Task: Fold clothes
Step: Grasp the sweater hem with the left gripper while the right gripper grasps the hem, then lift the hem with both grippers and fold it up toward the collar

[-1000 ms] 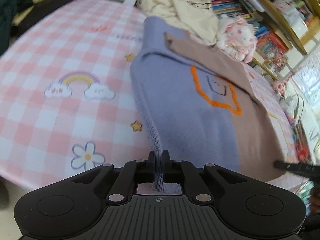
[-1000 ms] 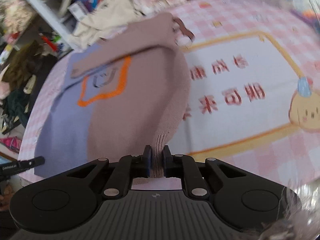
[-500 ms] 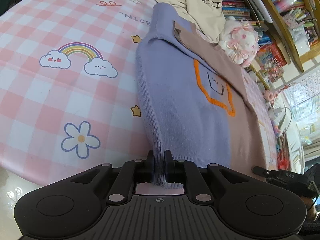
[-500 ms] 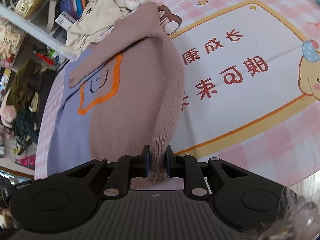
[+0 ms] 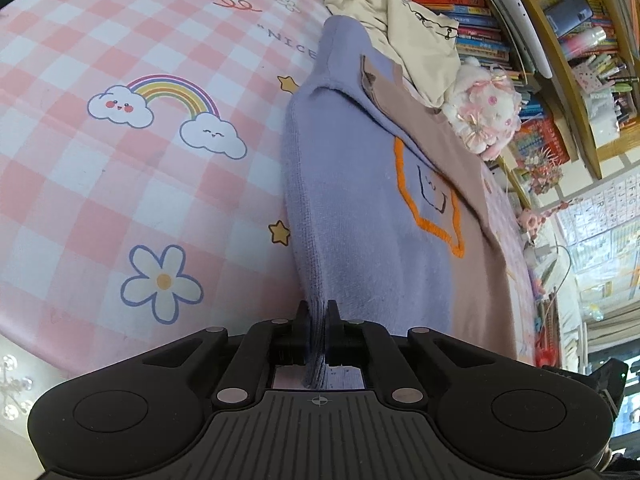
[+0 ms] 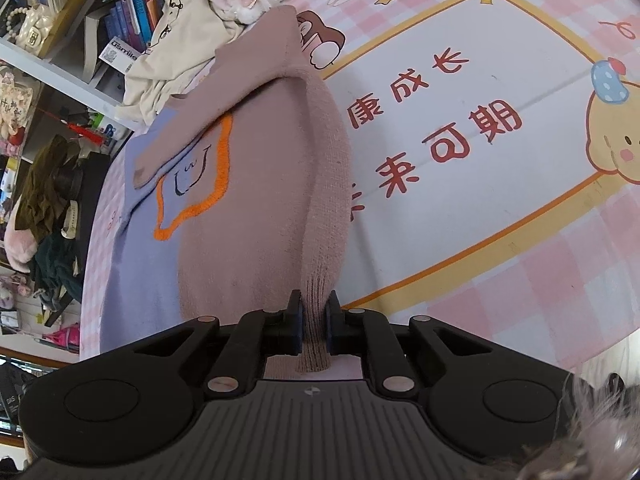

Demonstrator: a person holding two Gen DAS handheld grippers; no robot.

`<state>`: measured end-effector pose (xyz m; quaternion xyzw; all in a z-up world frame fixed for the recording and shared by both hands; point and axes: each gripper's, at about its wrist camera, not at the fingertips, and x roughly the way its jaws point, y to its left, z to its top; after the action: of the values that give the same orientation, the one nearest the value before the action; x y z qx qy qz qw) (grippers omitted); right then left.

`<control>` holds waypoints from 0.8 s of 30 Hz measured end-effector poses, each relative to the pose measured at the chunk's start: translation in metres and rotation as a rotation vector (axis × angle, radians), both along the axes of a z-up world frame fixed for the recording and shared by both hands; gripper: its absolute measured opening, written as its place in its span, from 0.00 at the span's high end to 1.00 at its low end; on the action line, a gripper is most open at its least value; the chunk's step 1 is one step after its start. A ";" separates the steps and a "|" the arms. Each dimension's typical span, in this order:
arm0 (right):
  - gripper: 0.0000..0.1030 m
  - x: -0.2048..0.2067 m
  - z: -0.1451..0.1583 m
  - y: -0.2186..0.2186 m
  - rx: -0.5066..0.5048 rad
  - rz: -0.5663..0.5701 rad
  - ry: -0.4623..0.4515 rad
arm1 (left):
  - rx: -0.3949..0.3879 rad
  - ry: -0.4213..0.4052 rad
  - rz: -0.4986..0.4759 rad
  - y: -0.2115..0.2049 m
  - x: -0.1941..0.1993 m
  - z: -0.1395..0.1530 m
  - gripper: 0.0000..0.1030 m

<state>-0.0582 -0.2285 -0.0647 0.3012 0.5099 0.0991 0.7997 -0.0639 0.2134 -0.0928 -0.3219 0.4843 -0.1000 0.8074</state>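
A knitted sweater, half lilac (image 5: 360, 200) and half dusty pink (image 6: 264, 200), lies on the pink checked table cover with both sleeves folded over its front and an orange outlined patch (image 5: 432, 200) in the middle. My left gripper (image 5: 318, 316) is shut on the lilac hem corner at the near edge. My right gripper (image 6: 314, 312) is shut on the pink hem corner. Both corners are raised slightly off the table.
A cream garment (image 5: 400, 28) and a white-pink plush toy (image 5: 484, 112) lie beyond the sweater's collar. Bookshelves (image 5: 500, 8) stand behind them. The table cover (image 5: 120, 160) stretches left of the sweater, and a printed panel (image 6: 460, 140) right of it. Dark clothes (image 6: 52, 220) hang beyond the table.
Both grippers have lifted and pulled the hem corners toward the near edge, so the sweater lies stretched straighter. The grips have not changed.
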 end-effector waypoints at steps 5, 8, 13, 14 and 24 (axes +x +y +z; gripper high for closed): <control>0.90 -0.011 0.009 -0.006 0.040 0.005 0.004 | -0.028 0.011 -0.044 0.005 -0.006 0.009 0.96; 0.90 -0.022 0.017 -0.012 0.076 0.012 0.021 | -0.065 0.009 -0.084 0.009 -0.018 0.016 0.96; 0.90 -0.048 0.023 -0.023 0.112 0.027 0.090 | -0.076 0.058 -0.159 0.010 -0.043 0.015 0.96; 0.90 -0.052 0.023 -0.024 0.121 0.026 0.103 | -0.094 0.063 -0.158 0.011 -0.047 0.014 0.96; 0.91 -0.018 0.082 -0.037 0.352 -0.042 -0.140 | -0.348 -0.227 -0.022 0.029 -0.005 0.066 0.96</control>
<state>-0.0764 -0.2655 0.0174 0.4393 0.4215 0.1909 0.7700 -0.0689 0.2424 -0.0264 -0.4381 0.3691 -0.2264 0.7878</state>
